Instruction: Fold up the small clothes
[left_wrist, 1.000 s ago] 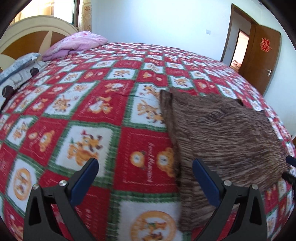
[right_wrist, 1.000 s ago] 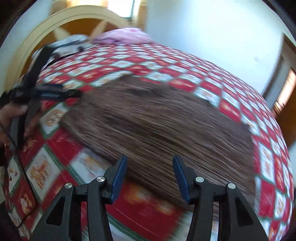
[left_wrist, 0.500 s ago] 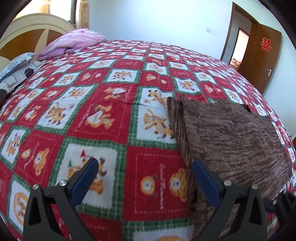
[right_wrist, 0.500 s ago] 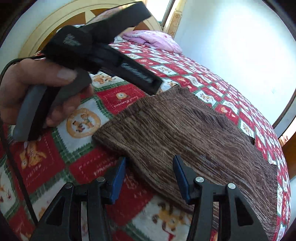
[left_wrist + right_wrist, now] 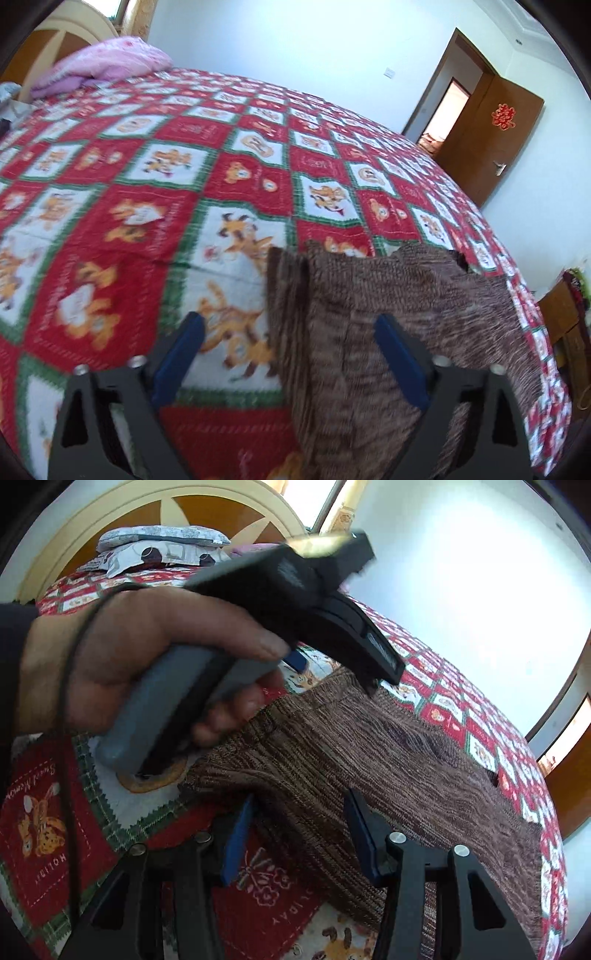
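A brown knitted garment (image 5: 388, 314) lies flat on the red, white and green patterned bedspread (image 5: 147, 184); it also shows in the right wrist view (image 5: 369, 746). My left gripper (image 5: 288, 347) is open, its fingers straddling the garment's left folded edge. My right gripper (image 5: 299, 834) is open over the garment's near corner. The left gripper's body and the hand holding it (image 5: 122, 664) fill the upper left of the right wrist view, just above the garment's far edge.
A pink quilt (image 5: 107, 62) and a cream and wood headboard (image 5: 177, 513) with pillows (image 5: 162, 542) are at the bed's head. A brown door (image 5: 495, 136) stands open at the right wall. A wooden piece of furniture (image 5: 565, 325) stands beside the bed.
My left gripper has moved right and forward over the garment's left edge. My right gripper has swung closer to the garment's near corner, bringing the left hand large into its view.
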